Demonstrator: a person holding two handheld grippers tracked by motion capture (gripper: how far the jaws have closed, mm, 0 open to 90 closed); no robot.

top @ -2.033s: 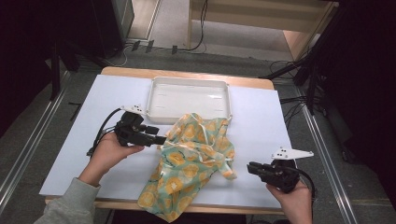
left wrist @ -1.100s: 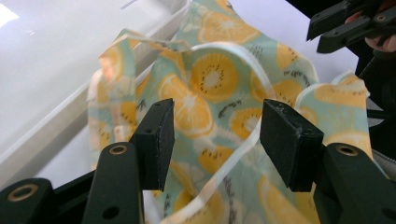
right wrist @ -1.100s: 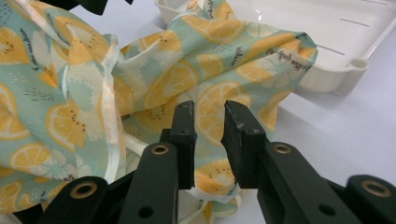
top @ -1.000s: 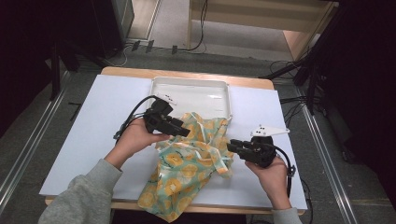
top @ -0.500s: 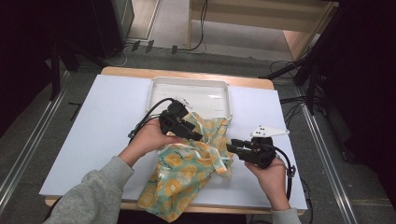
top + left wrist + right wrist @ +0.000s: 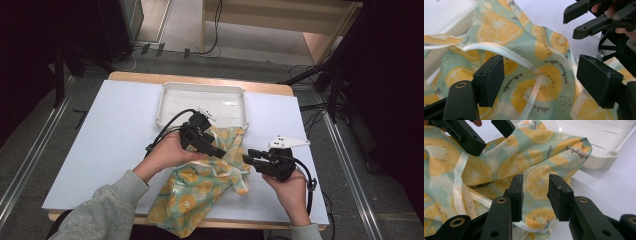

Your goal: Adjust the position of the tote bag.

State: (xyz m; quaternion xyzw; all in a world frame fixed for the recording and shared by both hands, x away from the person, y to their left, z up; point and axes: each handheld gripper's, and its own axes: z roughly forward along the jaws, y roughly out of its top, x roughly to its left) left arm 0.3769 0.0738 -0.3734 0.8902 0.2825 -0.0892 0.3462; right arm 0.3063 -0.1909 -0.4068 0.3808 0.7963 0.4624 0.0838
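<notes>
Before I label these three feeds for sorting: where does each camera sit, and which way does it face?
High view: above the person's side, looking forward and down on the table; forearms, both hands.
Left gripper view: rides the left gripper, looking along its open jaws at the fruit-print cloth.
Right gripper view: rides the right gripper, facing the cloth and white tray.
Shared: both gripper views show the cloth.

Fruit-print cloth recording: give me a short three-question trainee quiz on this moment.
1. True or false: the left gripper has its jaws wide apart over the cloth.
2. What lies behind the cloth on the table? A) white tray B) red bowl C) blue box
3. What lies between the right gripper jaws?

Key:
1. True.
2. A, the white tray.
3. A fold of the cloth; the jaws are not yet closed on it.
</notes>
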